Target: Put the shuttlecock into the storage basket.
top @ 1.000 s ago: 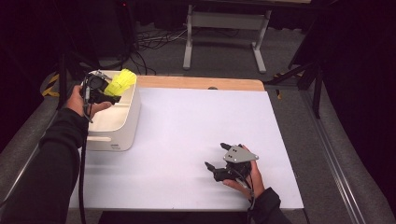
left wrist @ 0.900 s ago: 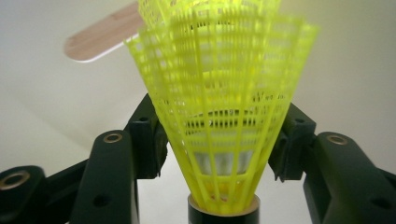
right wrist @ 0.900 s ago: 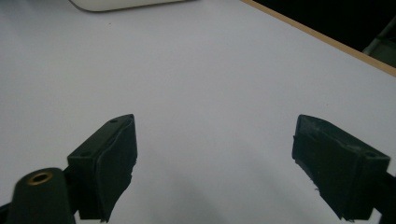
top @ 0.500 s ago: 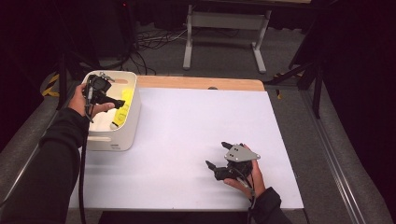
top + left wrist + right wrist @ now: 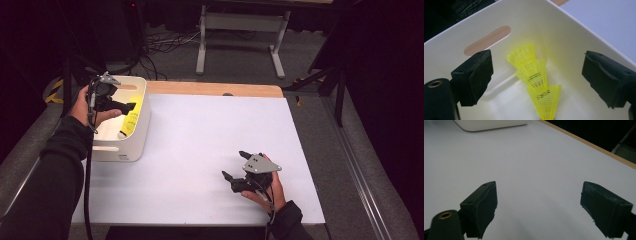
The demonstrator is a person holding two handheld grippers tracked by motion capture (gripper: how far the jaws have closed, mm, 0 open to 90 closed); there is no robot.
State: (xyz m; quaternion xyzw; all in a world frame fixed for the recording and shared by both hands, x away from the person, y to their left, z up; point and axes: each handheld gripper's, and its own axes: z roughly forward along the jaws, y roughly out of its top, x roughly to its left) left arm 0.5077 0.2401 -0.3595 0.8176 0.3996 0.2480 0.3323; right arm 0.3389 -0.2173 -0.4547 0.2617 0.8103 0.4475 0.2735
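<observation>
A stack of yellow plastic shuttlecocks (image 5: 536, 80) lies in the white bin (image 5: 142, 130), leaning against its right wall (image 5: 130, 120). My left gripper (image 5: 125, 106) hangs over the bin, above the stack. Its jaws have just been opening and stand wide apart with nothing pressed between them (image 5: 536, 75). My right gripper (image 5: 239, 165) rests low over the white table near the front right. It is open and empty, jaws wide (image 5: 539, 205).
The bin (image 5: 574, 32) has slot handles in its end walls and sits at the table's left edge. The white tabletop (image 5: 210, 135) has a wooden strip (image 5: 215, 89) along its far edge. Cables and a metal stand lie on the floor beyond.
A second ago the left gripper held the yellow shuttlecocks above the bin's rim. It let them go; they dropped into the bin, and the gripper drew slightly back over it. The right hand stayed put.
</observation>
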